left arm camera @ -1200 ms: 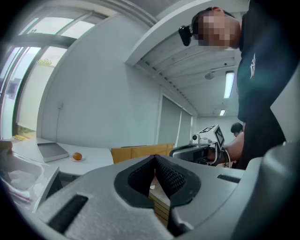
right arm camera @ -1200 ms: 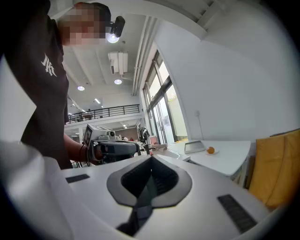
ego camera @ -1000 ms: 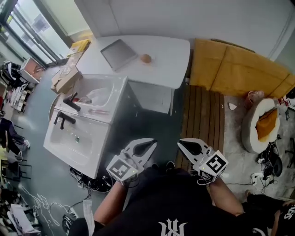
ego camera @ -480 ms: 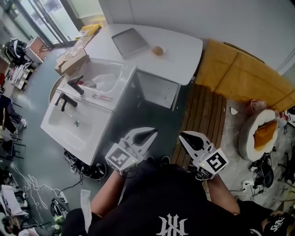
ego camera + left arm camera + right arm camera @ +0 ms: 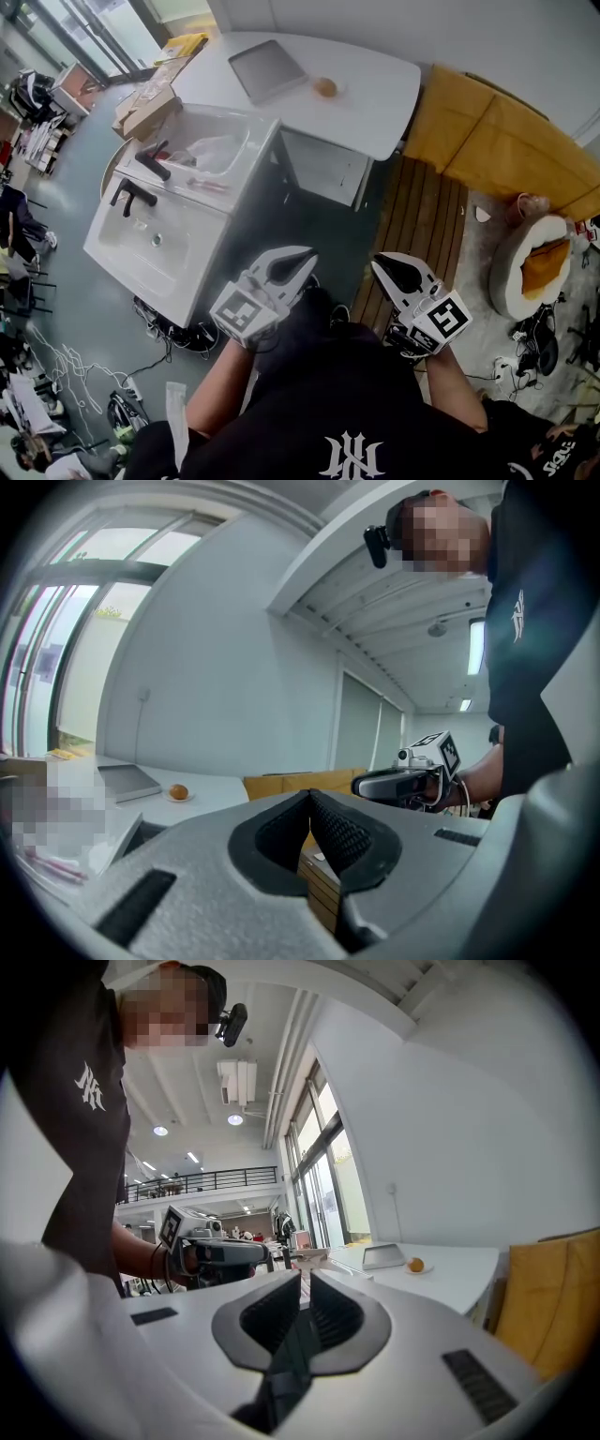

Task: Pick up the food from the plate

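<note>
At upper centre, the small round food (image 5: pixel 325 86) on its plate (image 5: pixel 337 91) looks light and soft, so we'd pinch its sides gently; our left gripper (image 5: pixel 307 256) and right gripper (image 5: pixel 381 263) are closed and empty.

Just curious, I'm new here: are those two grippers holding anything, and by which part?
Nothing is held. The left gripper and right gripper both have jaws shut and empty; the food lies on the far table.

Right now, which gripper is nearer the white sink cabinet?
Left. The left gripper hangs just off the side of the sink cabinet. The right gripper is farther over, above the wooden slat floor, with the left gripper between it and the cabinet.
</note>
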Available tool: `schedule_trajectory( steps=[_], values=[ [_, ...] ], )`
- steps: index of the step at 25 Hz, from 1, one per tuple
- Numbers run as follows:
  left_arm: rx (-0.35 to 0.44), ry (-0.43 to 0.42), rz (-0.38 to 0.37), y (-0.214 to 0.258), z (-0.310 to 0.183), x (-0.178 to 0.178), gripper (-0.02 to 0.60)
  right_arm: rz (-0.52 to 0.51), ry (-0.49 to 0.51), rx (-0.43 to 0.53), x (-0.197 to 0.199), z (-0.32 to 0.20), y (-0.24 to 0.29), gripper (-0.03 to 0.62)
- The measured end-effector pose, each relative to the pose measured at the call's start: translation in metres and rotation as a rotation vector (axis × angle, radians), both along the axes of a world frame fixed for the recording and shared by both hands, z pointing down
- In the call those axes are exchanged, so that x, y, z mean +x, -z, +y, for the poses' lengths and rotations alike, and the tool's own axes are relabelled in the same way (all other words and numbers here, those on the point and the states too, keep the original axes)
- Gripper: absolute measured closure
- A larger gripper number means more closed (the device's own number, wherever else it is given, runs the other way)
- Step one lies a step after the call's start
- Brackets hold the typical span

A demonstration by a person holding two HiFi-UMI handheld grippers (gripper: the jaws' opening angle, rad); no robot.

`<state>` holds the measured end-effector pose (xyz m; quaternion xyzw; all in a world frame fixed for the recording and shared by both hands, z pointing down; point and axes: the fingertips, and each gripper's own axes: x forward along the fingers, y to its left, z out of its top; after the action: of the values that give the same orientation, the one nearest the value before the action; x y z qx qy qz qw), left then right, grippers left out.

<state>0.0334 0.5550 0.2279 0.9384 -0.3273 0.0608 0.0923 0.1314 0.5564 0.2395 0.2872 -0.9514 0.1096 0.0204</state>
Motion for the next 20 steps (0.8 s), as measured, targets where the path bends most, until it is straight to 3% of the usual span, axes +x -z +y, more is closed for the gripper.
schedule_trajectory(
  steps=[10, 20],
  values=[
    [-0.027, -0.035, 0.006, -0.014, -0.049, -0.004, 0.575, 0.022, -0.018, -0.027, -0.01, -0.049, -0.013, 0.589],
    [-0.036, -0.074, 0.039, -0.023, -0.153, -0.029, 0.575, 0.057, -0.006, -0.037, -0.049, -0.151, -0.017, 0.589]
  ],
)
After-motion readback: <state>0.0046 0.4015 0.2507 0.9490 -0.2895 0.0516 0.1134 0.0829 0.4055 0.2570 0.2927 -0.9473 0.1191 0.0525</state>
